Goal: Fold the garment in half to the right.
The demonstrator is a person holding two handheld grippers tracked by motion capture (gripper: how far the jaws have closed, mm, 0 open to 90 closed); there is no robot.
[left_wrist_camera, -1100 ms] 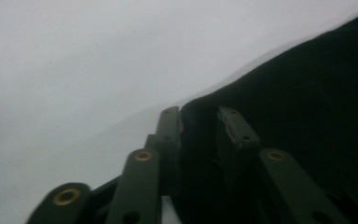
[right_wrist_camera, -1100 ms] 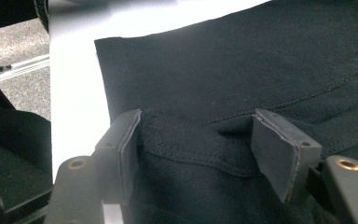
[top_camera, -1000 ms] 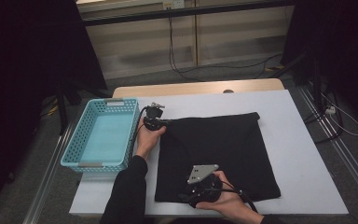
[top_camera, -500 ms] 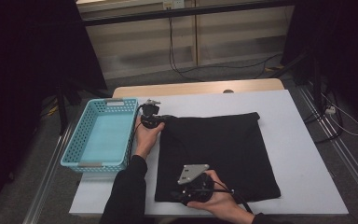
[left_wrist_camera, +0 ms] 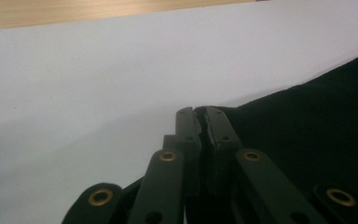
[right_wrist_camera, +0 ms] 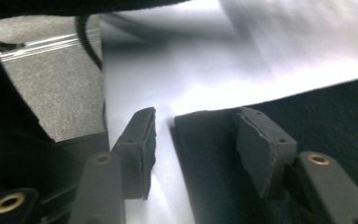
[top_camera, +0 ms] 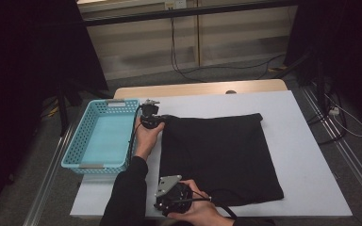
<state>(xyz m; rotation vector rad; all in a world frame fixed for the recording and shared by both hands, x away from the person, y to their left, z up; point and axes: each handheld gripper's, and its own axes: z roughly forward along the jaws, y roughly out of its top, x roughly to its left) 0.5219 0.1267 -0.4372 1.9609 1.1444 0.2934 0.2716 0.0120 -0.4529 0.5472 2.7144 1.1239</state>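
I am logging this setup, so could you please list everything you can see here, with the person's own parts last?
black cloth: one, black, spread flat on the table's middle.
basket: one, light blue, left on the table, beside the cloth.
table: one, white top with a wooden far edge.
cables: several, dark, on the floor behind.
left gripper: one, black, jaws shut on the cloth's far left corner.
right gripper: one, black, jaws closing, open around the near left corner.

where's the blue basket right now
In the high view, the blue basket sits at the table's left edge, just left of the left gripper and the black cloth.
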